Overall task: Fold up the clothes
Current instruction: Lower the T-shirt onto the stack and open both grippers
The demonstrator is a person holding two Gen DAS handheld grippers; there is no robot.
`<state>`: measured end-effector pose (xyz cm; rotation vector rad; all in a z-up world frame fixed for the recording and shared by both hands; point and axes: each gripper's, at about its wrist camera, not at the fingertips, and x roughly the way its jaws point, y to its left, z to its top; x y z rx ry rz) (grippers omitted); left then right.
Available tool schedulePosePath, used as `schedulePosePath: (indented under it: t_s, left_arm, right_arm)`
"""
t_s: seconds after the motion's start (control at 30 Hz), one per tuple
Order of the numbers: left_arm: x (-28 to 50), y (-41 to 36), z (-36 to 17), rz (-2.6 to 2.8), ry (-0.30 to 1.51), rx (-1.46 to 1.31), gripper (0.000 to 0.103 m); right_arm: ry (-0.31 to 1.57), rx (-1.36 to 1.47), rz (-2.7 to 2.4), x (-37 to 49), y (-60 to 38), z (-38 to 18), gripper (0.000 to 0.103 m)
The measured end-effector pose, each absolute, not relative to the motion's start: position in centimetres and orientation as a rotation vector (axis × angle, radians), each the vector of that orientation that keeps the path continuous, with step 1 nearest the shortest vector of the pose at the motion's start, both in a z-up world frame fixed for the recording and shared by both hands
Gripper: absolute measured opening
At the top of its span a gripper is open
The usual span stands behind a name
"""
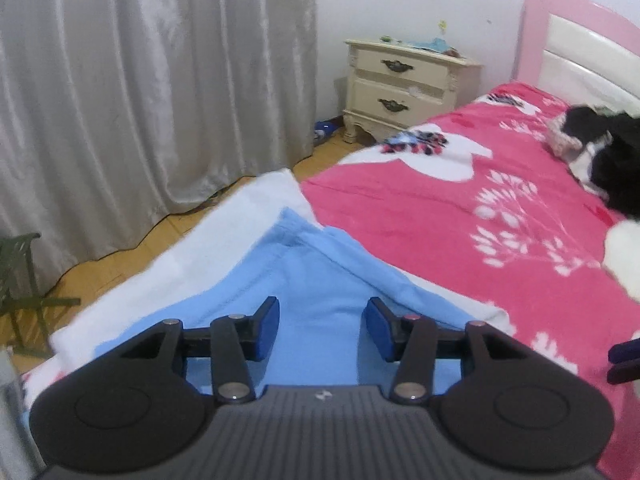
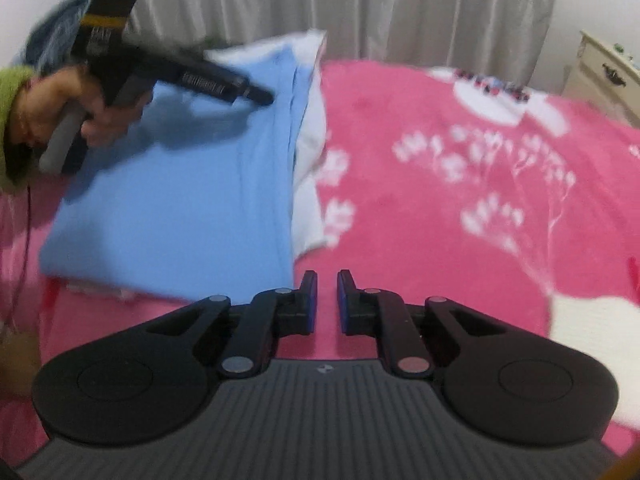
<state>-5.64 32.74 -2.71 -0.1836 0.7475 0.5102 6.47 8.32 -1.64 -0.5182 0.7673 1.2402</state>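
2 garments: blue shirt [image 2: 172,200] on white cloth [image 1: 168,264], pink bedspread [image 2: 420,208]. L gripper [image 1: 322,328] wide, empty; R gripper [image 2: 327,300] narrow gap, empty.

Soft indoor light, motion blur, fisheye-bent edges

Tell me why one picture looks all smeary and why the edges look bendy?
Right wrist view: motion blur smears the pink blanket, the blue garment and the left tool. Left wrist view: sharper, though the garment's edges smear a little; the fisheye lens bows the curtain and darkens the corners.
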Motion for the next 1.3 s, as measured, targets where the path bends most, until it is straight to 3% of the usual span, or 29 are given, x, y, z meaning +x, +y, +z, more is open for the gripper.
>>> schedulePosePath:
  t_s: [0.17,0.27,0.37,0.57,0.77,0.87,0.97,1.0,1.03,1.07,1.13,1.2,1.3]
  left_arm:
    - [-4.0,34.3,-1.8,0.512,0.799,-0.135,0.055]
    - [-3.3,36.3,-1.8,0.576,0.784,-0.197,0.048]
    - [-6.0,37.1,0.9,0.627,0.735,-0.294,0.048]
    - [-14.3,32.4,4.2,0.462,0.775,-0.23,0.052]
    - [-19.6,25.3,-0.4,0.206,0.919,-0.237,0.052]
    - [-21.1,23.7,-3.7,0.236,1.014,-0.217,0.046]
    - [-23.3,23.0,-2.6,0.265,0.966,-0.204,0.051]
    - [-23.5,22.7,-1.7,0.271,0.939,-0.197,0.054]
    - [-23.7,22.5,-0.8,0.277,0.911,-0.189,0.057]
    - [-23.5,22.1,0.2,0.295,0.876,-0.177,0.064]
    - [-23.1,21.6,2.2,0.329,0.804,-0.161,0.078]
    - [-22.6,21.3,3.9,0.369,0.727,-0.159,0.092]
    - [-21.9,20.8,6.0,0.437,0.628,-0.167,0.102]
  right_arm:
    - [0.694,-0.428,1.395,5.6,11.6,-1.1,0.009]
    - [0.719,-0.448,1.364,6.7,14.7,-3.2,0.01]
    - [0.794,-0.324,1.288,9.2,15.1,-3.5,0.011]
    - [0.726,-0.37,1.222,9.4,12.5,0.5,0.01]
    - [0.852,-0.534,1.213,5.6,8.6,3.5,0.011]
    - [0.973,-0.518,1.146,3.7,6.0,4.9,0.011]
    - [1.011,-0.49,1.074,1.2,3.6,6.3,0.013]
    - [1.0,-0.481,1.055,0.1,3.0,6.6,0.015]
    - [0.988,-0.47,1.035,-1.1,2.4,6.9,0.024]
    - [0.972,-0.439,1.019,-2.2,2.3,6.8,0.039]
    - [0.935,-0.401,1.009,-3.7,2.7,6.0,0.06]
    - [0.897,-0.396,1.0,-5.1,3.6,5.4,0.065]
    - [0.874,-0.406,0.979,-6.1,4.8,5.2,0.078]
